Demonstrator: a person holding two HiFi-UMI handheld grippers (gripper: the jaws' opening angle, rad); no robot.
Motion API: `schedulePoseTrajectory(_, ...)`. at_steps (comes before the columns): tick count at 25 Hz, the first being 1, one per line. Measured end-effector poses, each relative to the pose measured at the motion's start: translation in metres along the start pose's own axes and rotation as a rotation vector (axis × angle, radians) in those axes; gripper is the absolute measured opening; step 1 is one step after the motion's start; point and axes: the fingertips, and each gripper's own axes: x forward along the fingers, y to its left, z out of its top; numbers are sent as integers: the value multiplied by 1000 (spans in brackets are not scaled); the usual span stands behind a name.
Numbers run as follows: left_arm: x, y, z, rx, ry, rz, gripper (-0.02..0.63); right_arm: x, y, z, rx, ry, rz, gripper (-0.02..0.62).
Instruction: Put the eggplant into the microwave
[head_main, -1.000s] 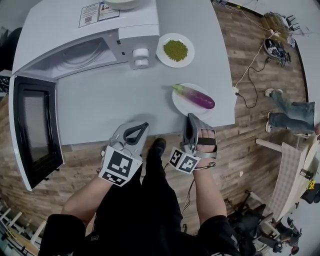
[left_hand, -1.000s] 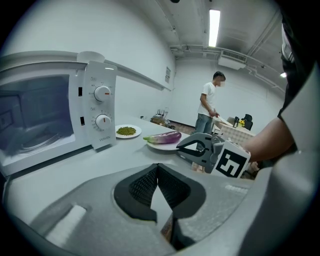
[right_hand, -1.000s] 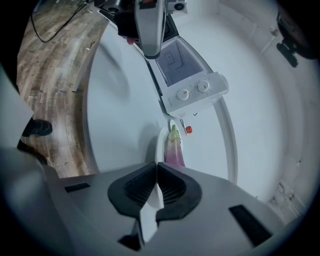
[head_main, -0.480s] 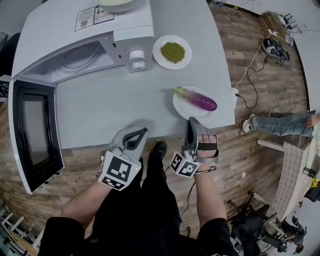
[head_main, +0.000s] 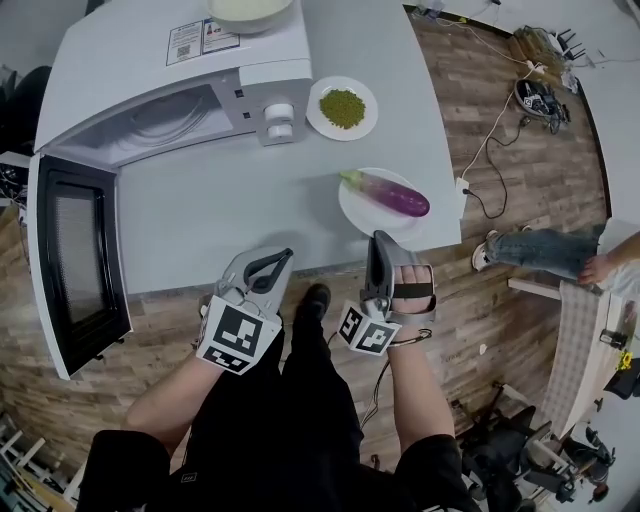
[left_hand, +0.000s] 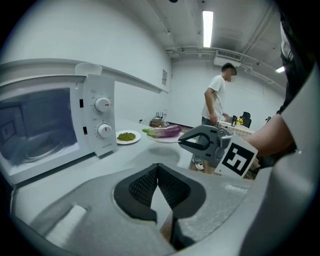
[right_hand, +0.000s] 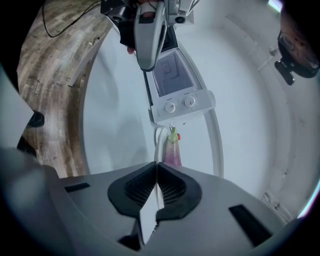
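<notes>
Head view | eggplant (head_main: 392, 196) on plate (head_main: 358, 216) | microwave (head_main: 150, 60) — open

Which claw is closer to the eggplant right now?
Right. The right claw is at the edge of the table, just short of the eggplant; the left claw is farther off, toward the open microwave.

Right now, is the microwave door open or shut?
Open. In the head view the microwave has its door swung wide out from the front, and the cavity lies exposed.
</notes>
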Motion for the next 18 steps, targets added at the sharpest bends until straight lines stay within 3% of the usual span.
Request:
schedulePoseTrajectory(12,-47,25,31,-15,-55,79,8,-27,-36,61,-46,-114,1,23)
schedulePoseTrajectory(18,-70,40,29,-31,-60,120,8,-33,-48,92,-68,-168,0,23)
